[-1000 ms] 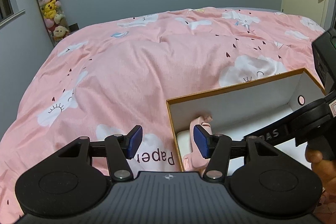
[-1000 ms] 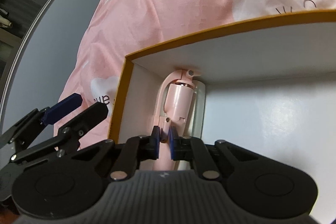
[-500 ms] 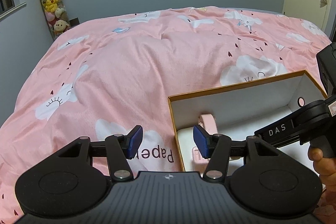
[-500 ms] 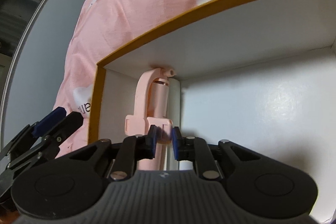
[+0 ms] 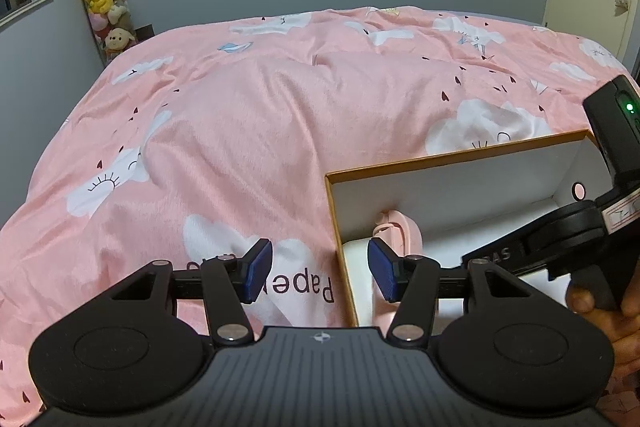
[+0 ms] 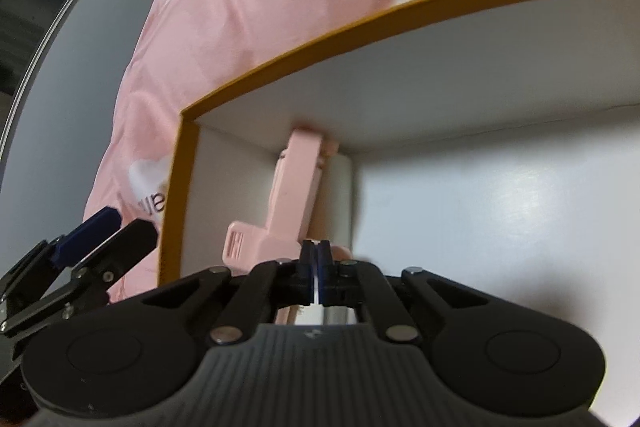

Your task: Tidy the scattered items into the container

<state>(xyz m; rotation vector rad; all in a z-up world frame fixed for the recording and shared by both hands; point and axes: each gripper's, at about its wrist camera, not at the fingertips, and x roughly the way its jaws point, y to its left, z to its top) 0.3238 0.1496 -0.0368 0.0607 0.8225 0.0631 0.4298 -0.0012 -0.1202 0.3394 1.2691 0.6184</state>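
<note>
Pink selfie stick [image 6: 294,187] is lying lengthwise in the box [image 6: 280,61], pointing at its far wall; right gripper [image 6: 316,259] is sitting fully closed, left gripper [image 5: 316,275] gaping empty.

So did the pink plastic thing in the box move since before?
Yes. The pink plastic selfie-stick-like thing has rolled over by the white cardboard box's orange-rimmed corner; its clip end now sticks out toward the side wall.

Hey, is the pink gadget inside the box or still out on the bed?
Inside. The pink gadget lies on the white floor of the box, in its left corner against the far wall.
</note>
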